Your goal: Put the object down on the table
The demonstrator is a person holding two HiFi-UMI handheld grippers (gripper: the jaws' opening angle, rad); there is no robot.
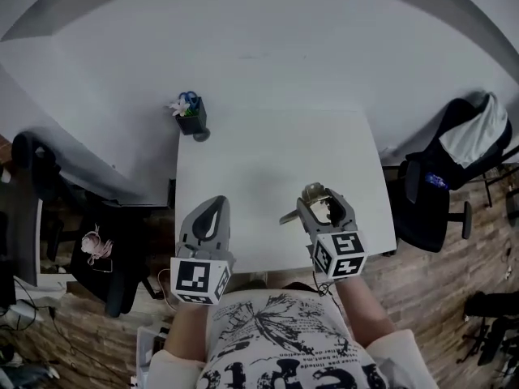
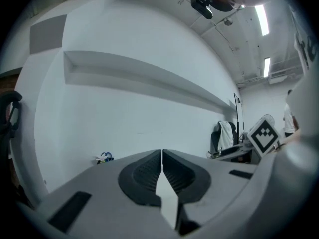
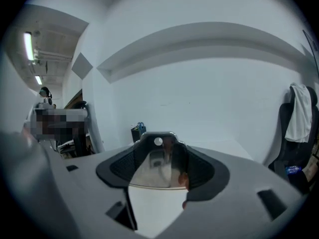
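Shiny metal is showing between the pads of our right gripper: they are clamping the object over the near part of the white table. Our left gripper is staying out of it, jaws together and empty. We are judging the release as not yet done.

Clad in a white short-sleeved T-shirt printed in black with a sketchy, leaf-like drawing above large block letters. Left gripper and right gripper alike of matte grey moulded plastic, broad at the shoulders and tapering to the tips, with rectangular slots cut in the shell. Lined inside with dark ribbed pads set in curved recesses. Capped at the rear by a white marker cube bearing black square patterns, with a second cube on the right
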